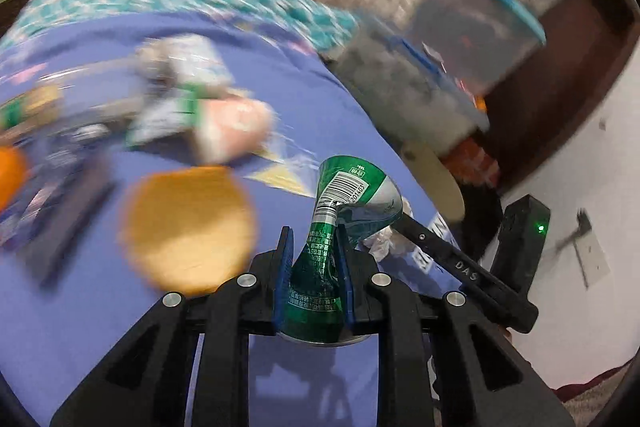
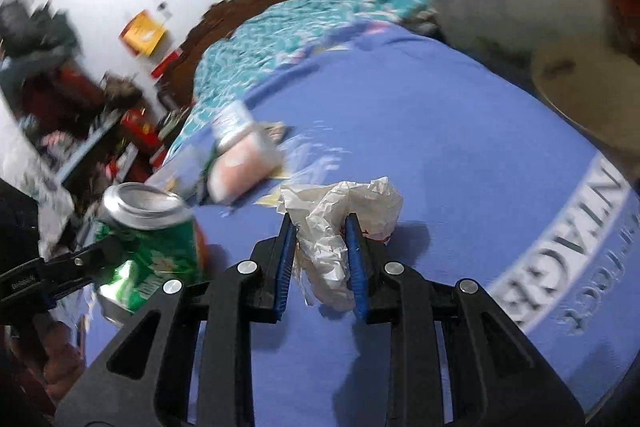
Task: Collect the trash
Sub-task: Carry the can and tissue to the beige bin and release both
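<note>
Left gripper [image 1: 313, 247]: clenched on crushed green can [image 1: 320, 263], blue pads pinching the dented waist, lifted above blue cloth [image 1: 340, 131].
Right gripper [image 2: 320, 259]: clamped around crumpled white paper wad [image 2: 340, 223], just over the cloth.
Green can, right wrist view [image 2: 148, 239]: left of the paper wad, silver top tilted up, held by the other tool.
Paper wad, left wrist view [image 1: 382, 241]: just right of the can, partly hidden behind it.
Remaining trash: blurred pile of wrappers with a pink packet [image 1: 232, 131] farther back on the cloth; clear plastic scrap [image 1: 284, 175] between pile and can.
Orange disc [image 1: 188, 227]: flat on the cloth, left of the can, blurred.
Containers: stacked clear tubs with teal rims [image 1: 492, 11] at the cloth's far right edge.
Cloth lettering [image 2: 576, 259]: white print near the right edge, only partly readable.
</note>
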A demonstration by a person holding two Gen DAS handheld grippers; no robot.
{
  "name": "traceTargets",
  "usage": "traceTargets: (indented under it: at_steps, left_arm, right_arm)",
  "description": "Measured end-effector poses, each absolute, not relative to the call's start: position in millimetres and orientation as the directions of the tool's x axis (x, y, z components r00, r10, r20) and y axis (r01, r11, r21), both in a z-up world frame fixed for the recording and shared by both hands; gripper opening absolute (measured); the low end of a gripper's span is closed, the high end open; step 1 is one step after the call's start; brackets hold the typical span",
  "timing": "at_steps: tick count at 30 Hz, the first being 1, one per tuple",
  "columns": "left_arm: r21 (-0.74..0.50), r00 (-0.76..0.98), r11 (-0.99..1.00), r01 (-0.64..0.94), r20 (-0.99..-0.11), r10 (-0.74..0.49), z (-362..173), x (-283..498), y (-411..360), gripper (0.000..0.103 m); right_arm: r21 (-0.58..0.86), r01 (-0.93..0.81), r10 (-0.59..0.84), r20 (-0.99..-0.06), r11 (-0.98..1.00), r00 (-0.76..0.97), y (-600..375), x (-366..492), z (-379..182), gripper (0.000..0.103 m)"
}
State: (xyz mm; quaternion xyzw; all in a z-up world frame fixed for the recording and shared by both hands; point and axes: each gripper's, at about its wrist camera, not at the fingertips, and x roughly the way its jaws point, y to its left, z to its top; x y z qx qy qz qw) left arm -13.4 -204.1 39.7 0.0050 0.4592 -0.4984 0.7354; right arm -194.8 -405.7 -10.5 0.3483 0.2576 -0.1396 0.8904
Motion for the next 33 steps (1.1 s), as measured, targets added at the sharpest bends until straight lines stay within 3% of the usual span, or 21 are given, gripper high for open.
traceTargets:
  at_steps: [8,14,15,16,17,21,25,29,33]
  left_arm:
    - [-0.428,-0.086,0.335,0.839,-0.712,-0.696,31,-39,-379,0.019]
    - [-0.390,-0.131,0.251,0.886,-0.731,-0.670,24,-75,-513,0.020]
    - [-0.389,-0.138,0.252,0.886,-0.740,-0.658,20,-78,-526,0.030]
    - [-0.373,-0.136,0.264,0.889,-0.767,-0.627,14,-82,-543,0.046]
    - [-0.350,-0.113,0.284,0.893,-0.783,-0.612,10,-86,-551,0.062]
    - [-0.301,-0.048,0.298,0.906,-0.772,-0.634,17,-89,-536,0.060]
    - [-0.293,-0.014,0.332,0.896,-0.768,-0.640,31,-75,-479,0.060]
    - [-0.327,-0.017,0.353,0.877,-0.754,-0.657,41,-64,-390,0.061]
    - [-0.284,0.066,0.432,0.856,-0.768,-0.637,43,-53,-299,0.061]
  right_arm:
    - [0.568,0.578,-0.346,-0.470,0.586,0.812,-520,-280,6,0.028]
    - [0.568,0.666,-0.431,-0.508,0.484,0.746,-589,-308,-1,0.032]
    - [0.570,0.677,-0.440,-0.515,0.466,0.736,-591,-311,-3,0.045]
    - [0.585,0.685,-0.463,-0.507,0.434,0.727,-595,-319,-5,0.063]
    - [0.603,0.681,-0.483,-0.488,0.417,0.727,-595,-326,-5,0.064]
    - [0.622,0.673,-0.522,-0.449,0.400,0.725,-588,-338,-2,0.064]
    - [0.678,0.608,-0.448,-0.430,0.413,0.784,-576,-328,-6,0.064]
    - [0.706,0.520,-0.296,-0.428,0.481,0.854,-544,-288,-7,0.064]
    - [0.720,0.420,-0.115,-0.433,0.552,0.894,-508,-240,-7,0.064]
